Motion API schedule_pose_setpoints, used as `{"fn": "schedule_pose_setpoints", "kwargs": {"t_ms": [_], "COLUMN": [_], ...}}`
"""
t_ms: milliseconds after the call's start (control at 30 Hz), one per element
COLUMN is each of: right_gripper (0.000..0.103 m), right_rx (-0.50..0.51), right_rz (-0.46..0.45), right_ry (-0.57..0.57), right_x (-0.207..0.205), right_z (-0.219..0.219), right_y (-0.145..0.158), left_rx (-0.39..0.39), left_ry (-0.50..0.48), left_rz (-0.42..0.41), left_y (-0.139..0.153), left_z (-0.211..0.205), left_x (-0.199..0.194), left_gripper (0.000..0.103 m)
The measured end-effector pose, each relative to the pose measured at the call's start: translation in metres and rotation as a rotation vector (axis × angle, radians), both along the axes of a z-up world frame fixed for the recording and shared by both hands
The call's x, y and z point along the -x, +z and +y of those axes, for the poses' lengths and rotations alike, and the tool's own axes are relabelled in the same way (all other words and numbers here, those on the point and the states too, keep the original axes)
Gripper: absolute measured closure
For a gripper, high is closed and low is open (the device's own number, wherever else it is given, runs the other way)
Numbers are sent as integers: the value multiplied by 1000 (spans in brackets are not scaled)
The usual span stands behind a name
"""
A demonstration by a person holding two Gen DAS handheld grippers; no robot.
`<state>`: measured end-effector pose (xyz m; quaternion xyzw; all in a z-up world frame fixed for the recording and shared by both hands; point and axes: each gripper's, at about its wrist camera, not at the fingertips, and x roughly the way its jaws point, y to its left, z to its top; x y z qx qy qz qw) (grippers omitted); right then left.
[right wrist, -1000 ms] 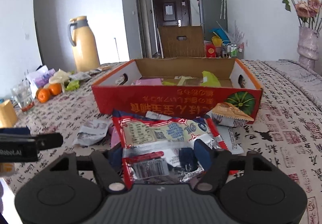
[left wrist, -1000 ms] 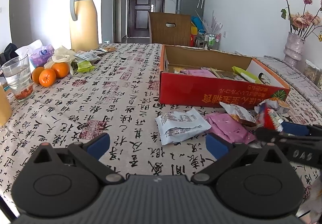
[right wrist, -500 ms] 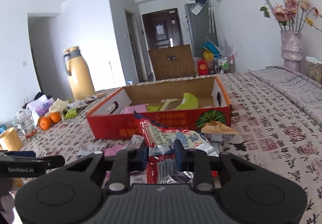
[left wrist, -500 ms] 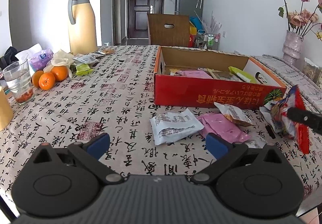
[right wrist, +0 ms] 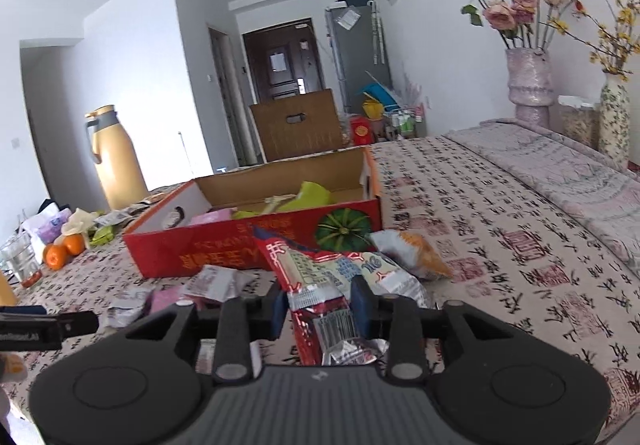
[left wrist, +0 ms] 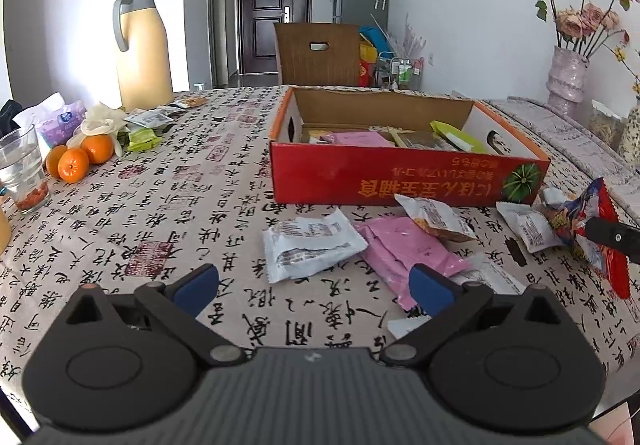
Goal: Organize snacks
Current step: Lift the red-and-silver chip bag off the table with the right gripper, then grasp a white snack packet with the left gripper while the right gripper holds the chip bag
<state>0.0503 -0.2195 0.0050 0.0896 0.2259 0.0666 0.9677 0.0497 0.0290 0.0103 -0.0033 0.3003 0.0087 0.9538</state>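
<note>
Lifted clear of the tablecloth since a second ago, the red snack packet [right wrist: 320, 285] now hangs pinched in the right gripper [right wrist: 320, 309], in front of the near red wall of the cardboard box [right wrist: 224, 249]; the jaws are easing apart a little, yet both blue pads press on its crumpled foil end. The left gripper [left wrist: 316, 285] has barely shifted, its fingers spread wide with nothing between them, hovering over the table [left wrist: 160, 213] just short of a white packet [left wrist: 308, 245] and a pink packet [left wrist: 404, 249]. Other packets lie inside the box.
</note>
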Motion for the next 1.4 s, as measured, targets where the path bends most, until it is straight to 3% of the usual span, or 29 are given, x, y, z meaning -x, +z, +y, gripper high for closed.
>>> {"fn": "schedule_pose_setpoints", "kwargs": {"t_ms": [233,333,400,533,600,667,833,1133,1400], "right_gripper": [59,44,41,19,15,2,0,0,0], "right_rx": [-6,-7,-8,-9,-12,-12,-21,7,69], "right_rz": [19,24,24,19,12,5,11,158,240], "right_ry": [-17,-18,-17,-20,-15,-22,-92,-203,-203], "right_x": [-4,-3,-3,-1,0,0,-6,-43,-57], "right_z": [-6,-6,-6,-5,-5,-6,-15,-13,3], "right_y": [-8,-9,-9,-7,-6,-4,-2,-21,-36], "left_rx": [-7,-7,-7,-7,-6,-5,-6,-13,-18], "left_ry": [2,1,-1,-2,-3,-2,-3,-16,-12], "left_rz": [14,19,22,26,27,29,37,38,46], "left_y": [-3,-3,-4,-5,-6,-6,-7,-3,-1], "left_z": [-4,-5,-6,-6,-6,-6,-8,-20,-27], "left_x": [-3,-4,-4,-5,-5,-6,-9,-16,-18], "left_gripper": [0,0,0,0,0,0,0,0,0]}}
